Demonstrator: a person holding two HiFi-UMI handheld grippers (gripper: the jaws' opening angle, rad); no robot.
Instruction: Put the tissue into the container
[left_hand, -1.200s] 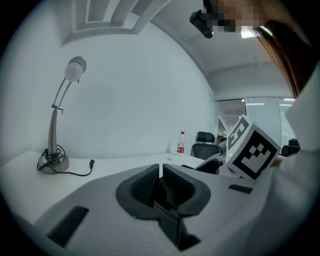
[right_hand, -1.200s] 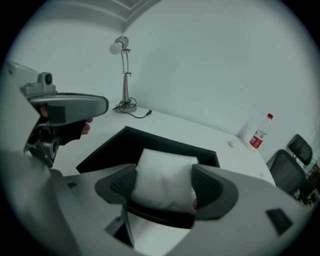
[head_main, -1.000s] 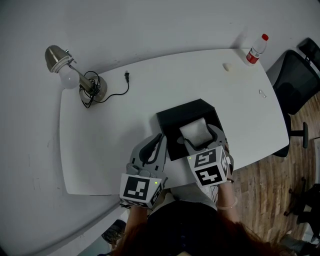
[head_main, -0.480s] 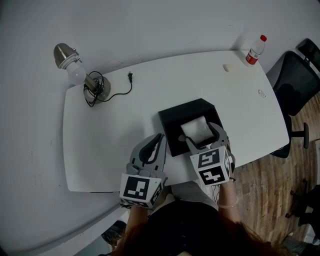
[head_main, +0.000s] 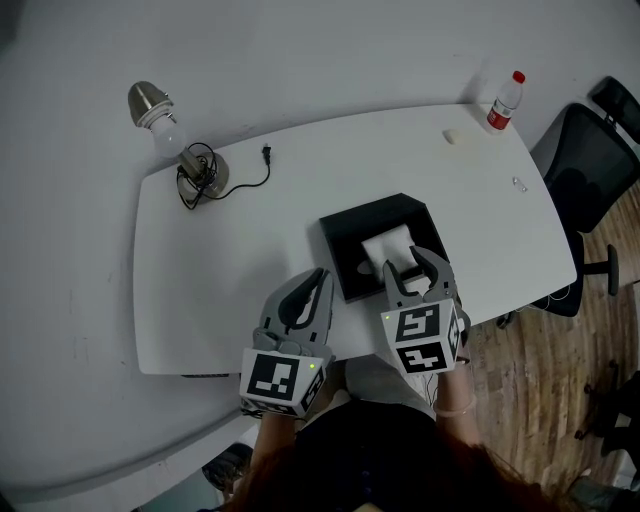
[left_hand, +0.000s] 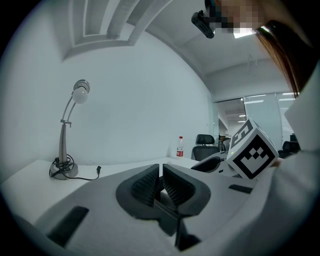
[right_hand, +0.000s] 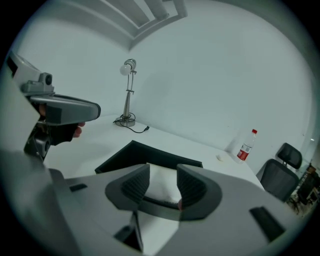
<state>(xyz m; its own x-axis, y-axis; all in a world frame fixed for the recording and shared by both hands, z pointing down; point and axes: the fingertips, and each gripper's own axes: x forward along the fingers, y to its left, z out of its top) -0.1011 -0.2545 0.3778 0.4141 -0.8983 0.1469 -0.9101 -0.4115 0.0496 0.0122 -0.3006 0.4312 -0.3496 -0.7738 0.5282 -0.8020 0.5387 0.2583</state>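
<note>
White table (head_main: 200, 250), red-labelled bottle (head_main: 503, 100), tissue (head_main: 388, 246) in black container (head_main: 345, 225); left gripper (left_hand: 161, 170) jaws together, right gripper (right_hand: 163, 175) jaws apart, narrowing, empty.

White table (head_main: 230, 260) stands against a plain grey wall (head_main: 300, 50). Desk lamp (head_main: 175, 138) at the far left corner, cord unplugged. Bottle (head_main: 504, 100) at the far right corner. Black office chair (head_main: 590, 150) on wooden floor (head_main: 540, 390).

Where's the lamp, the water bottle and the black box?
lamp (head_main: 205, 172), head view, on its round base.
water bottle (head_main: 503, 100), head view, on its body.
black box (head_main: 362, 212), head view, on its far rim.
</note>
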